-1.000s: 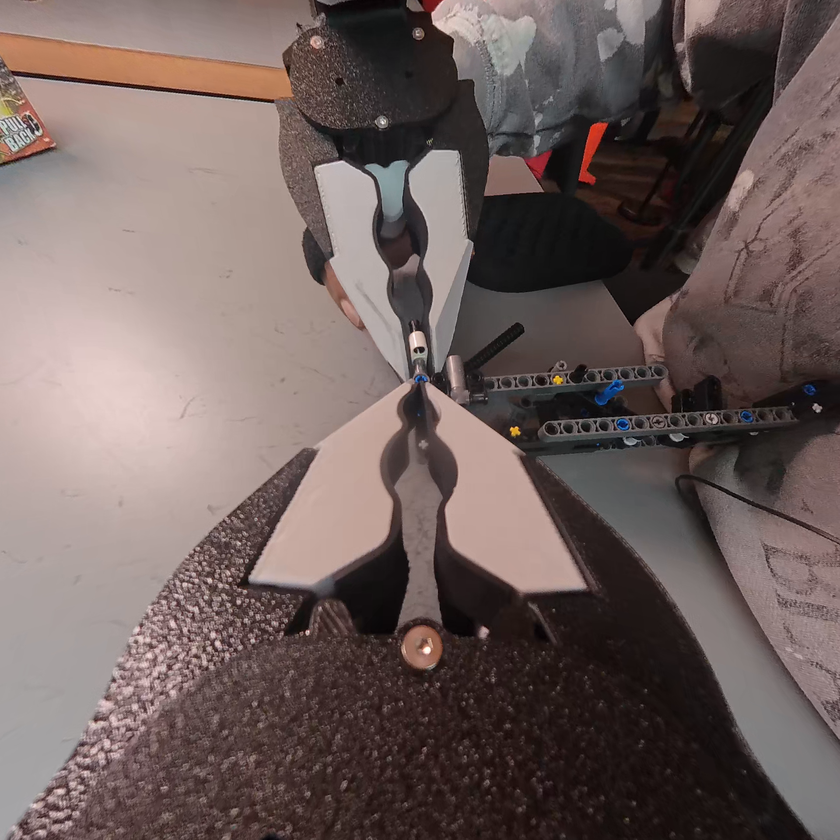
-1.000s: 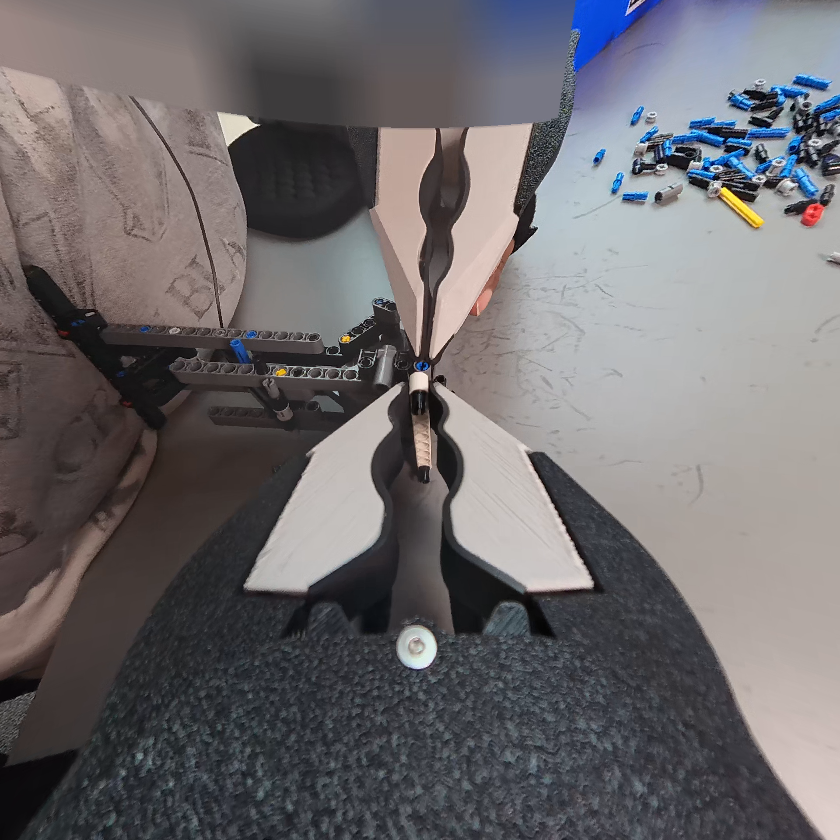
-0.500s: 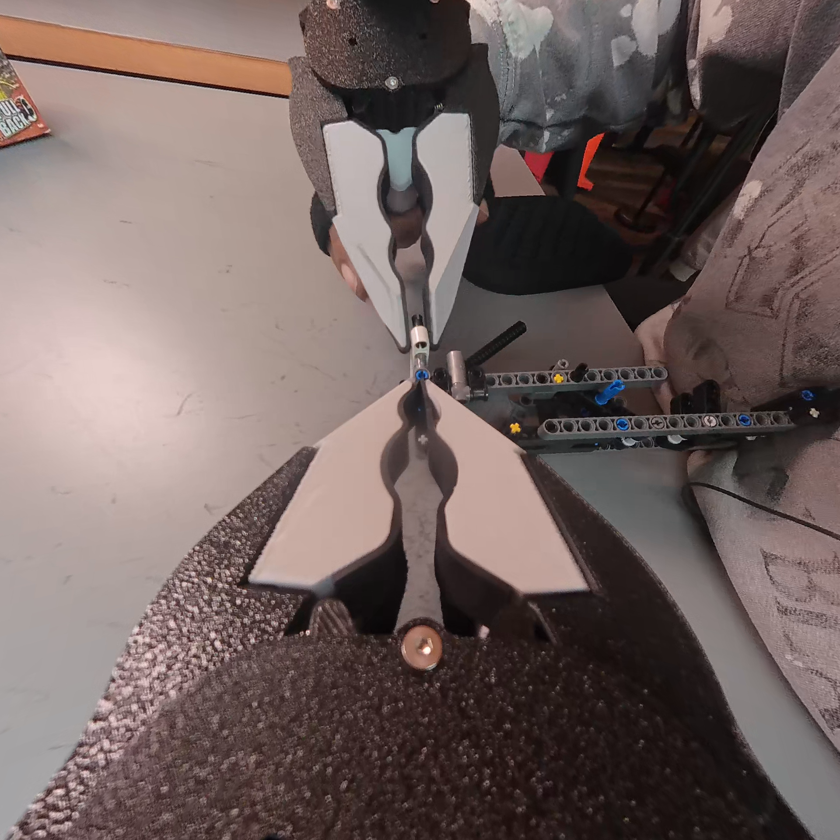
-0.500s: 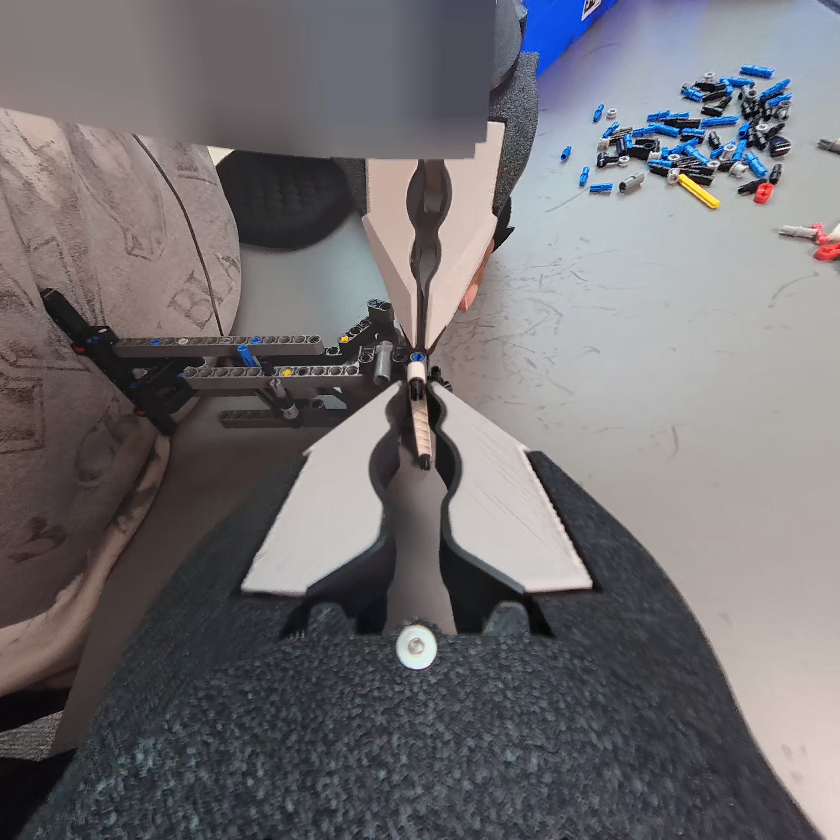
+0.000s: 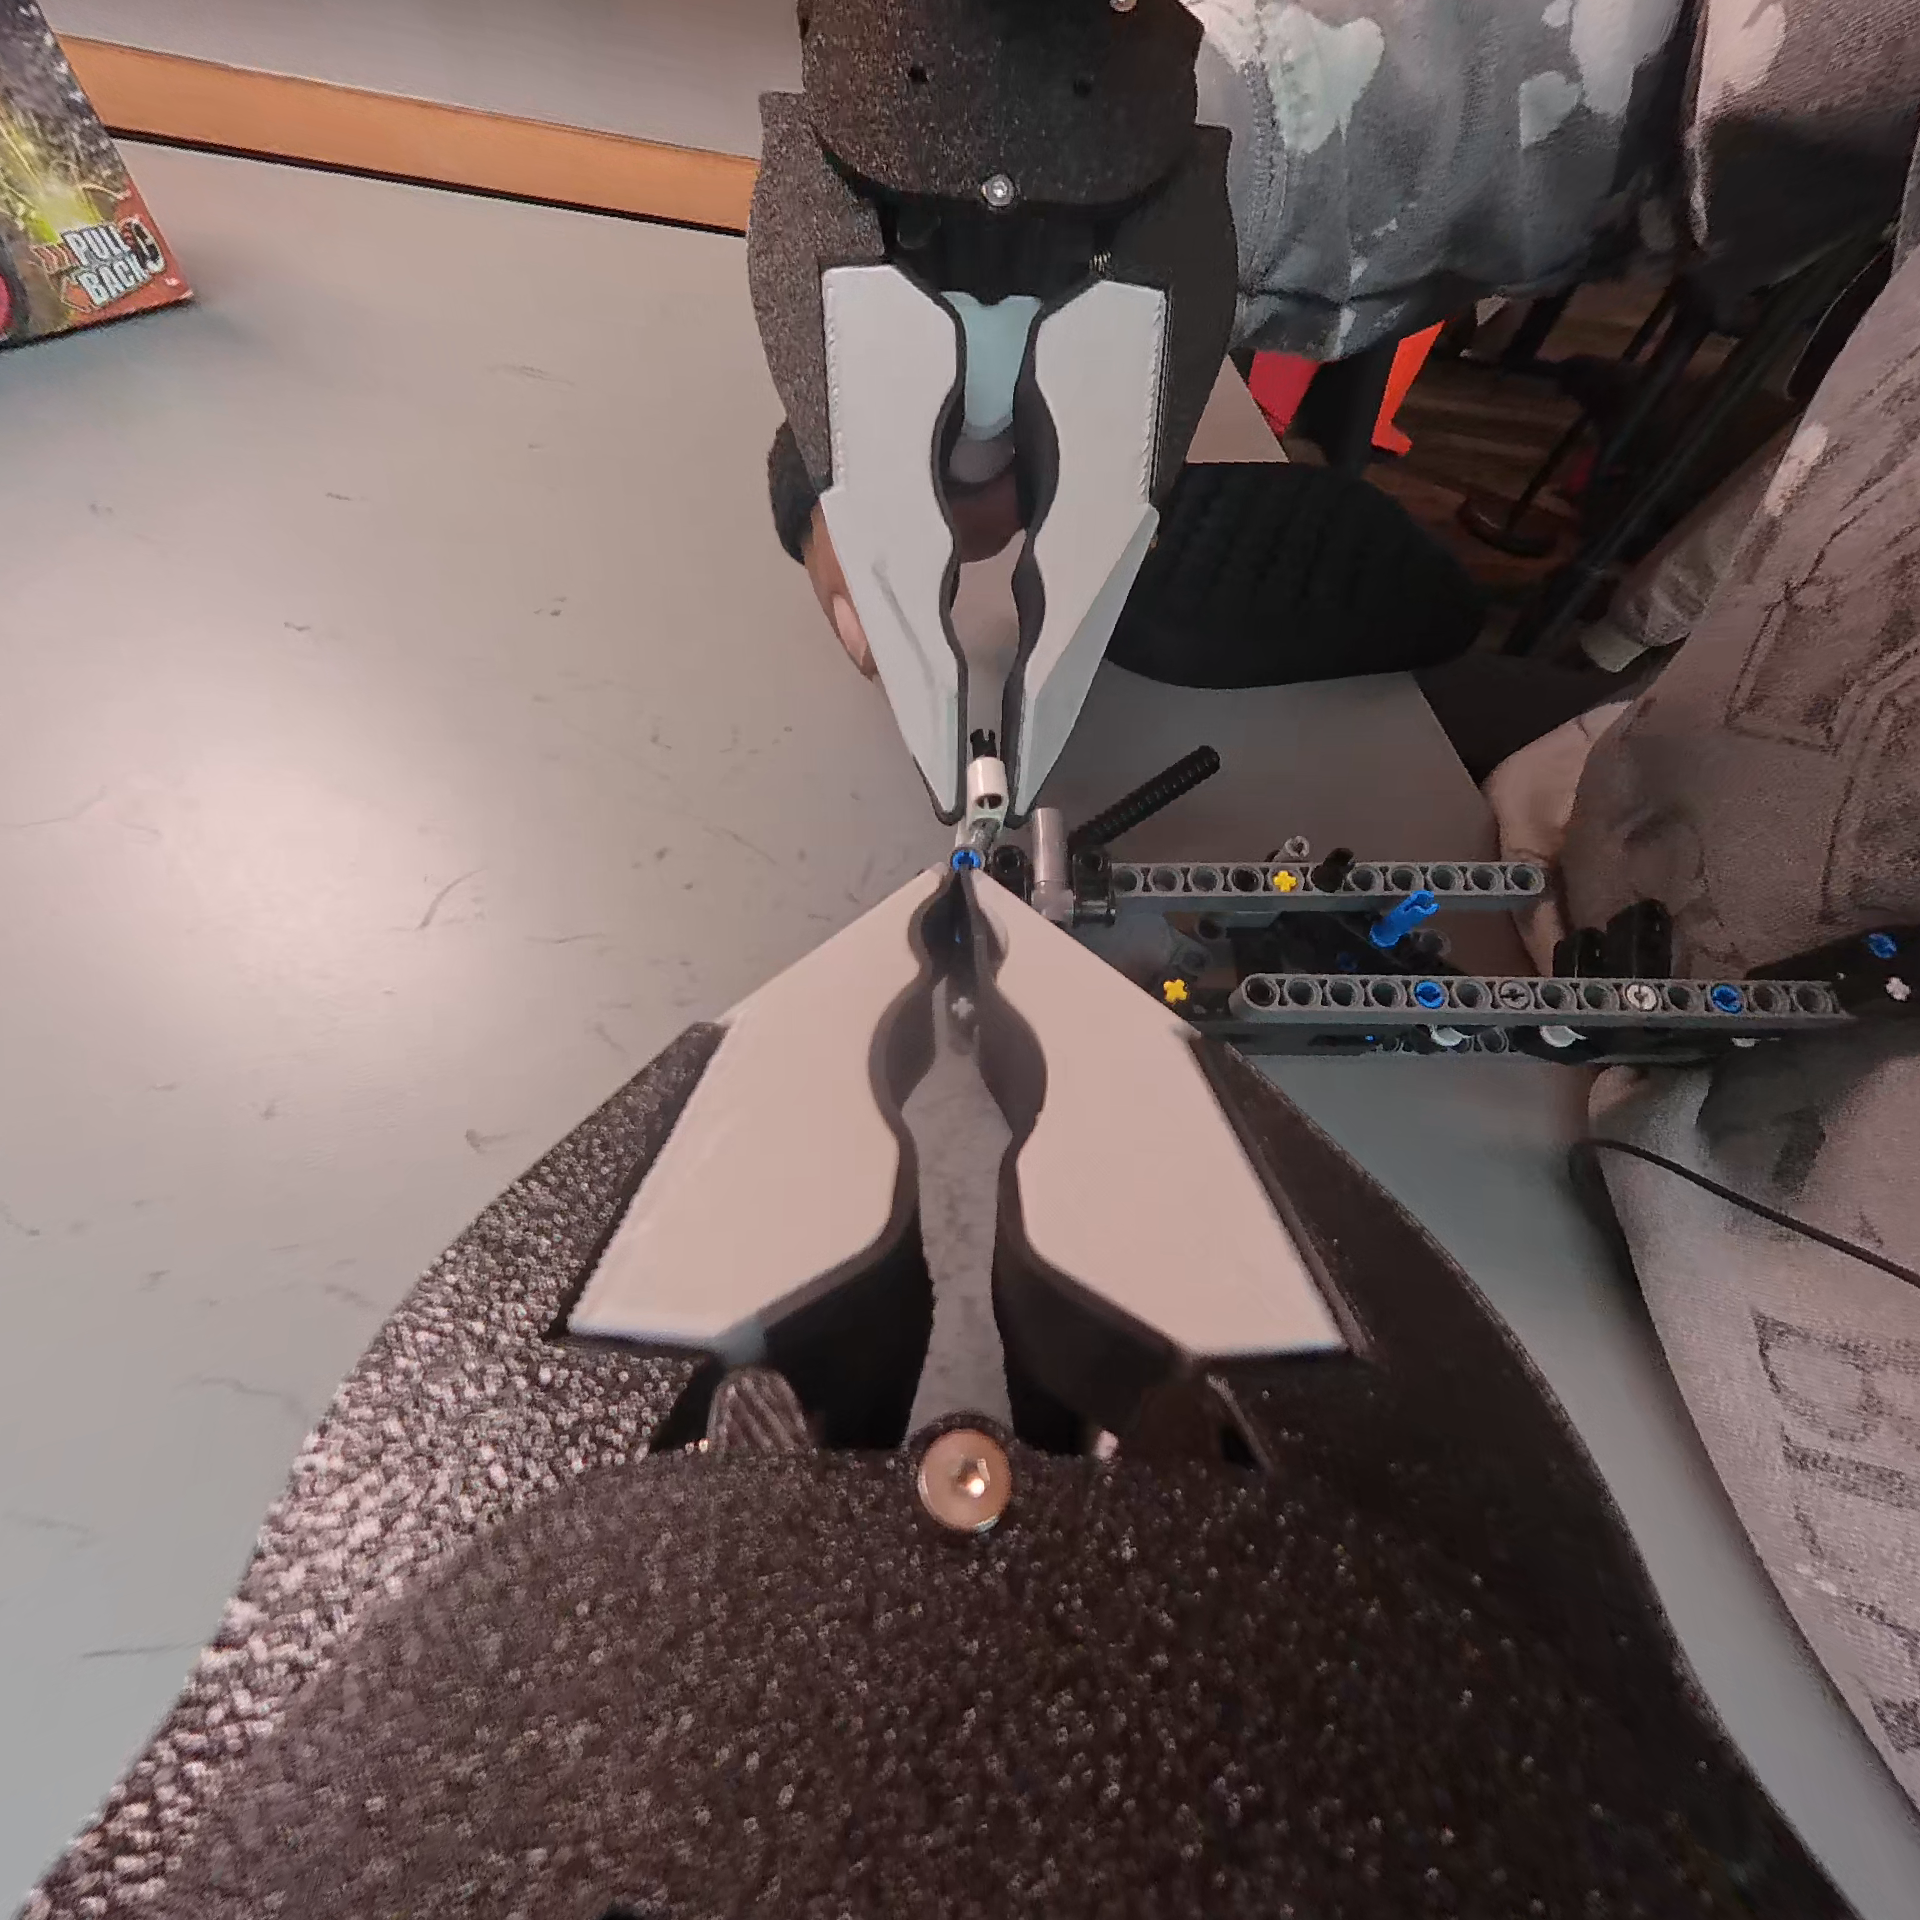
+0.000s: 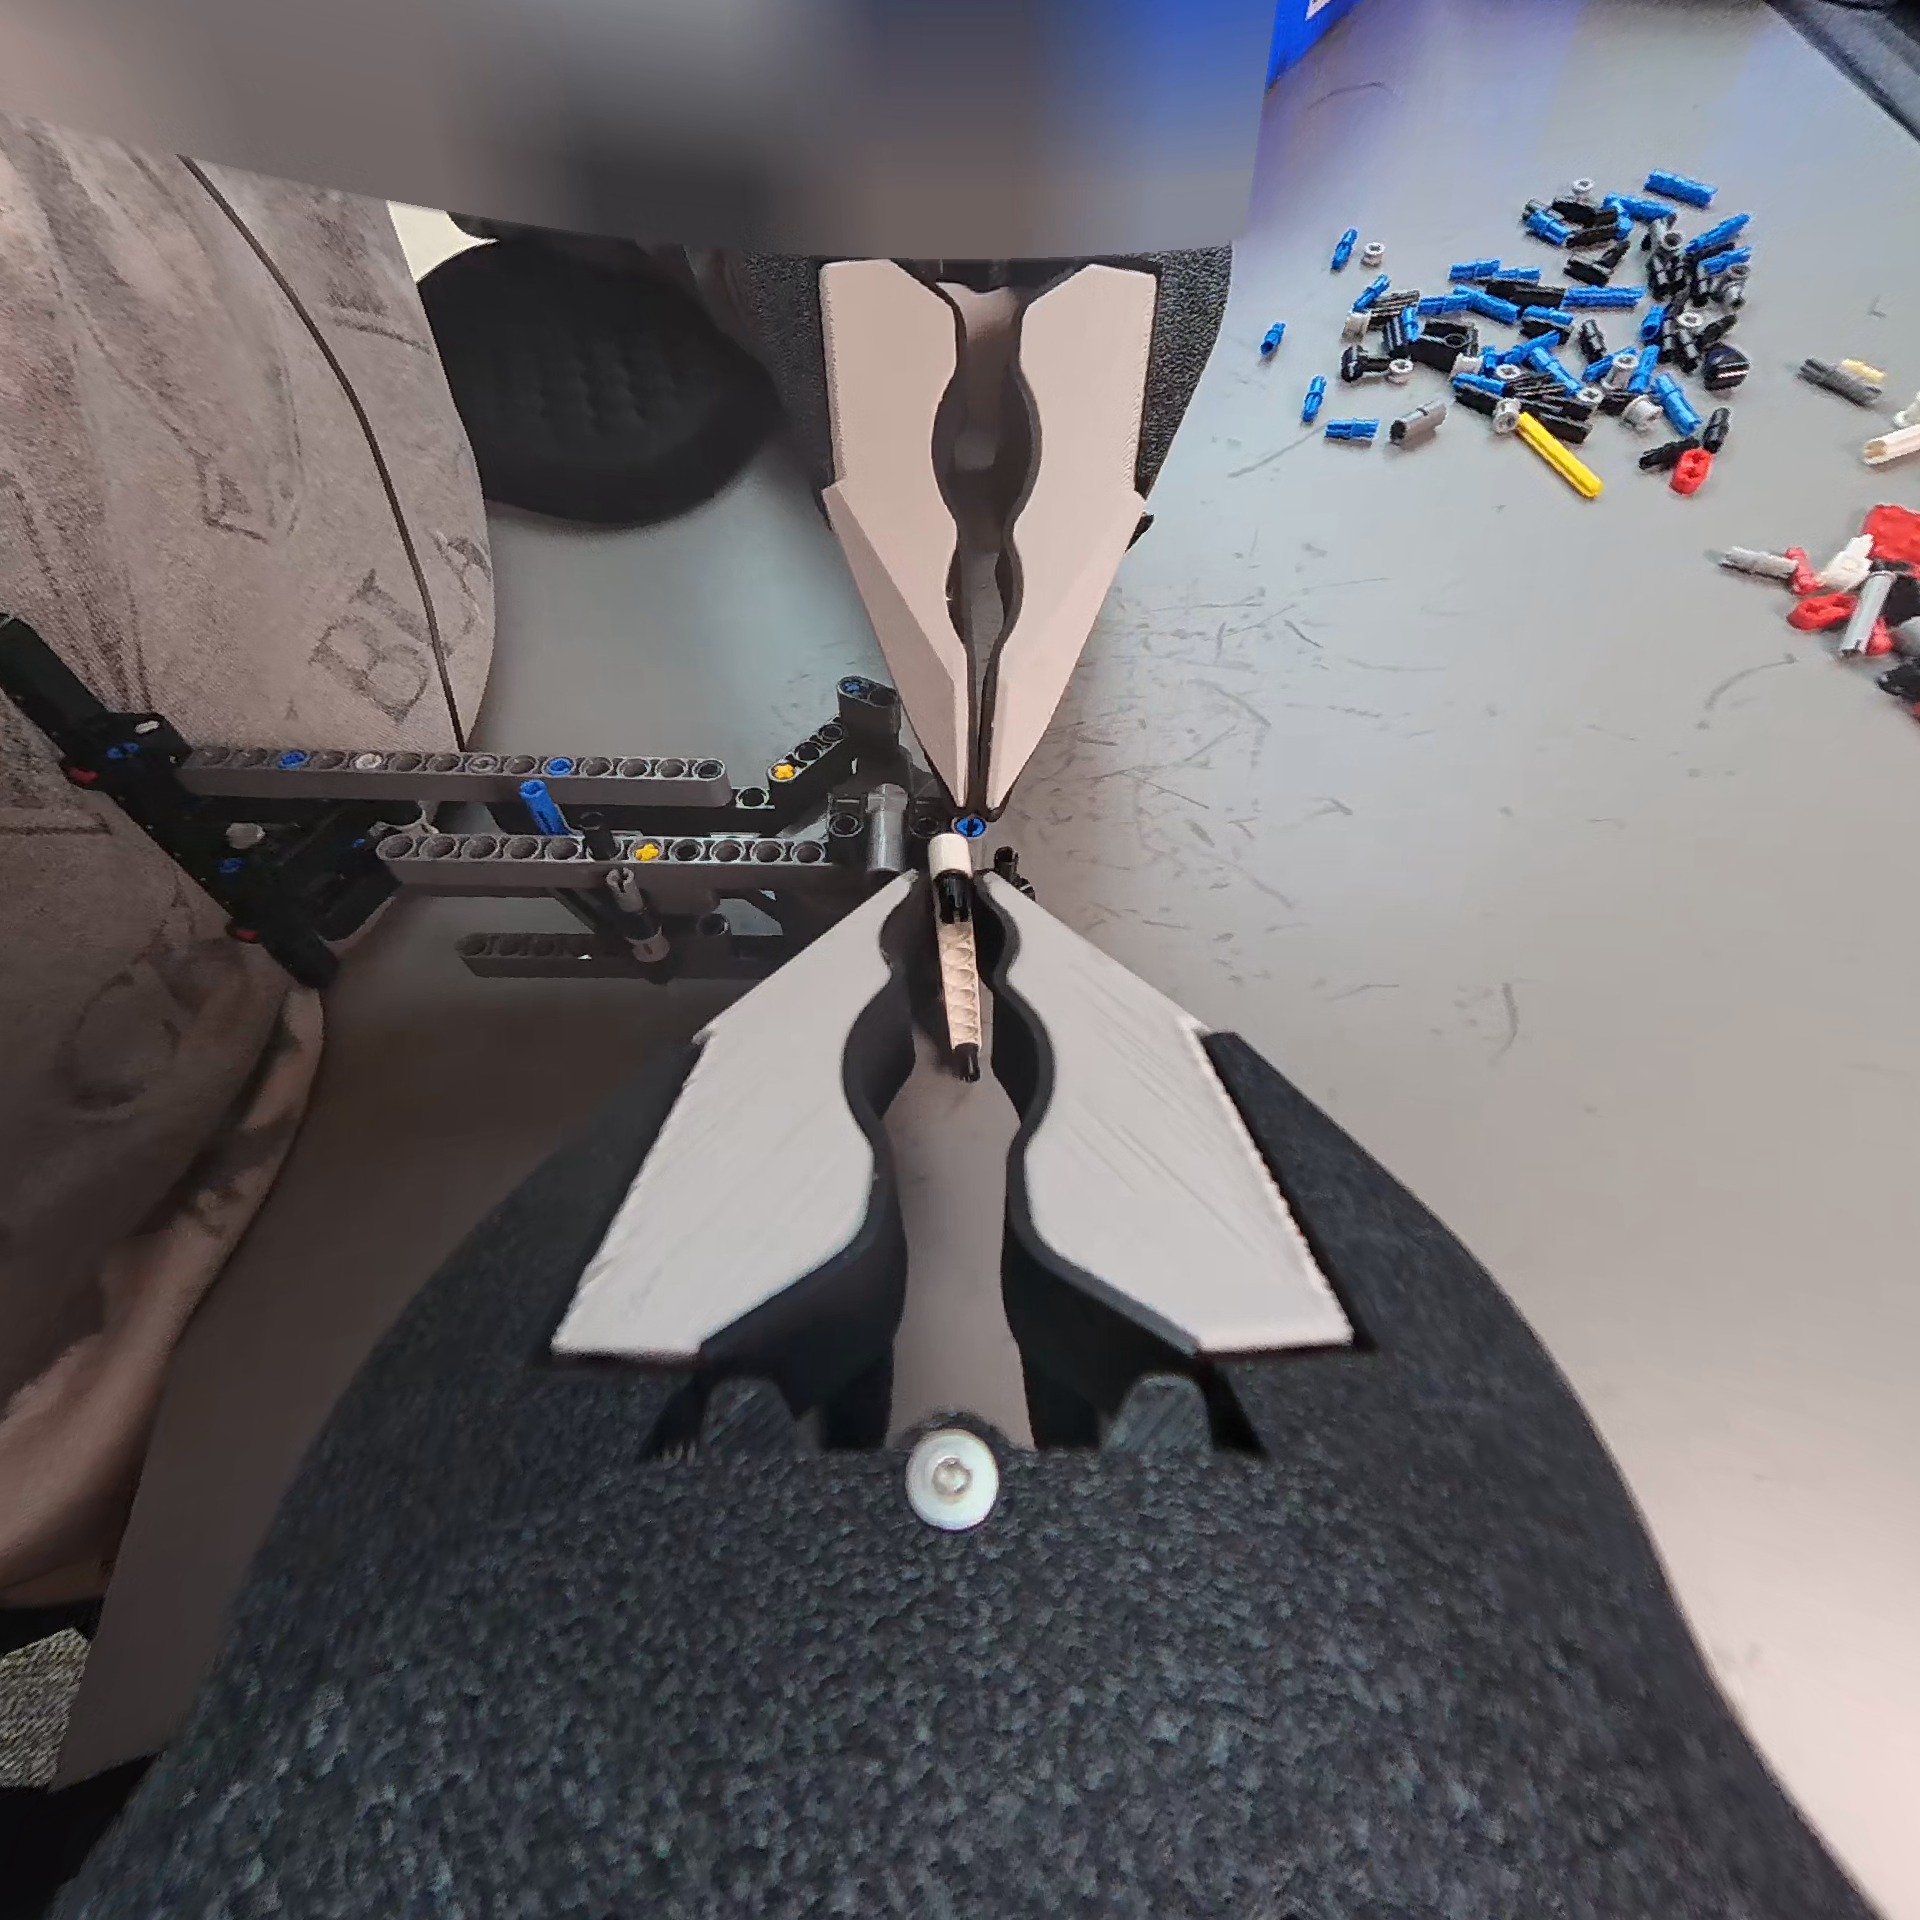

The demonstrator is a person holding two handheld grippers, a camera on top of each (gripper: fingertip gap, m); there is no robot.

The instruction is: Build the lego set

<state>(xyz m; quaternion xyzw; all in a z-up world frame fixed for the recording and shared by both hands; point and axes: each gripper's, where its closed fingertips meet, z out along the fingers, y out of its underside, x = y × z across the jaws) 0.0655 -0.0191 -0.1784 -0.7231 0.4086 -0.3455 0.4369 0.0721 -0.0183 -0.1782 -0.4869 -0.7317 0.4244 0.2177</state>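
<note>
Left gripper [image 5: 961, 883] jaws are clamped on the frame [image 5: 1340, 940] end; right gripper [image 6: 961, 883] jaws on an axle [image 6: 958, 971], tip-to-tip above the worktop [image 5: 364, 675]. Only the right view shows the loose parts [image 6: 1558, 322].

grey scratched table [image 5: 416, 727], black seat cushion [image 5: 1288, 571], blue box [image 6: 1320, 31]
</note>
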